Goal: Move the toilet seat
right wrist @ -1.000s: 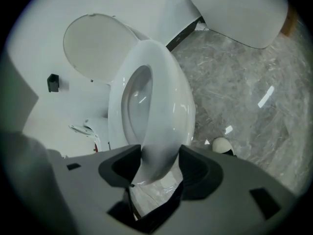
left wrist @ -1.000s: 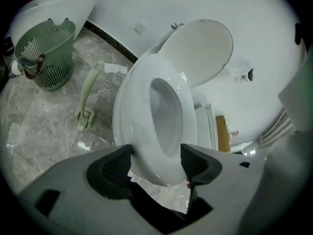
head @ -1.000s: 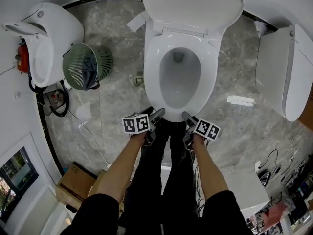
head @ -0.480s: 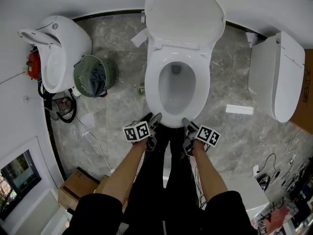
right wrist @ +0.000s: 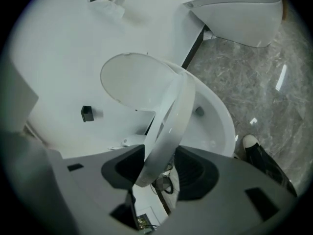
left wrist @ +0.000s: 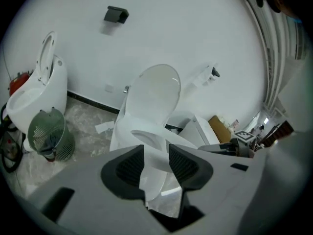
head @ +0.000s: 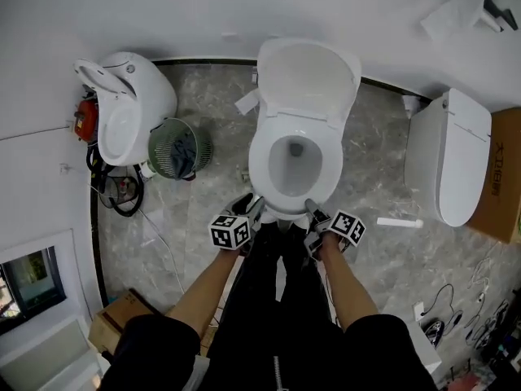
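Observation:
A white toilet [head: 281, 187] stands against the wall with its lid [head: 308, 76] up. My left gripper [head: 254, 204] and right gripper [head: 312, 210] sit side by side at the front of the toilet seat [head: 260, 157]. In the left gripper view the seat's white front [left wrist: 154, 173] fills the gap between the left gripper's [left wrist: 156, 153] dark pads. In the right gripper view the seat ring [right wrist: 171, 116] is lifted off the bowl and slants up between the right gripper's [right wrist: 161, 163] pads. Both pairs of jaws have just been closing on the seat.
A second white toilet [head: 126, 104] and a green wire bin [head: 177, 147] stand at the left, with cables [head: 114, 190] beside them. A third toilet [head: 448, 157] and a cardboard box [head: 498, 177] are at the right. The person's legs are below the grippers; a shoe [right wrist: 252, 143] is near the bowl.
The head camera has risen, so the toilet looks smaller. Both grippers have come up with the front of the seat, which now stands clear of the bowl.

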`<state>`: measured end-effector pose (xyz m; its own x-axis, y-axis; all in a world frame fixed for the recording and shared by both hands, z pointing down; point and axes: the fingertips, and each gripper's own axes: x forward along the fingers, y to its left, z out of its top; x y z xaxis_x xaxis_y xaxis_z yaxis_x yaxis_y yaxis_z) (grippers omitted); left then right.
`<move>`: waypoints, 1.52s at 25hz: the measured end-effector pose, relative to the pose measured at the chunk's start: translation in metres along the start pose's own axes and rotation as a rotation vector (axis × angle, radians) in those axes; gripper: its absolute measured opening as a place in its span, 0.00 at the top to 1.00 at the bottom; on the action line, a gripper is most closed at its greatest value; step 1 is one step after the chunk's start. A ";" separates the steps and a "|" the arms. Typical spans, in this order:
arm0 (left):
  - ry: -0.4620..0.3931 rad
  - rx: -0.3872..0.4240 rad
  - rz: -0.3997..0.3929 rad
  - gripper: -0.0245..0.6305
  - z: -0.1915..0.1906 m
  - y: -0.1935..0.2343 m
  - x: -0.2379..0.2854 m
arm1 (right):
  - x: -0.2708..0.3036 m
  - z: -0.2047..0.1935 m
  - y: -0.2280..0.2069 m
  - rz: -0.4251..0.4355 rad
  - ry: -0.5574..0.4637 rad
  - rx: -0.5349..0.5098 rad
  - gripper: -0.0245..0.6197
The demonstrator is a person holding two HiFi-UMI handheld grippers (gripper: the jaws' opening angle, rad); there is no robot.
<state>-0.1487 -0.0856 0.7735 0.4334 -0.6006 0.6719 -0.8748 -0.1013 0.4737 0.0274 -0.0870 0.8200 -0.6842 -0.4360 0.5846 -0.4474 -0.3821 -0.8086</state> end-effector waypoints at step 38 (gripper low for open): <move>-0.250 0.259 -0.152 0.96 0.273 -0.066 0.086 | -0.001 0.167 0.217 0.126 -0.244 -0.405 0.68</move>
<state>-0.1131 -0.3477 0.6448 0.5241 -0.7346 0.4309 -0.8442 -0.3814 0.3766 0.0275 -0.3058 0.6547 -0.6140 -0.6553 0.4400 -0.5911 0.0123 -0.8065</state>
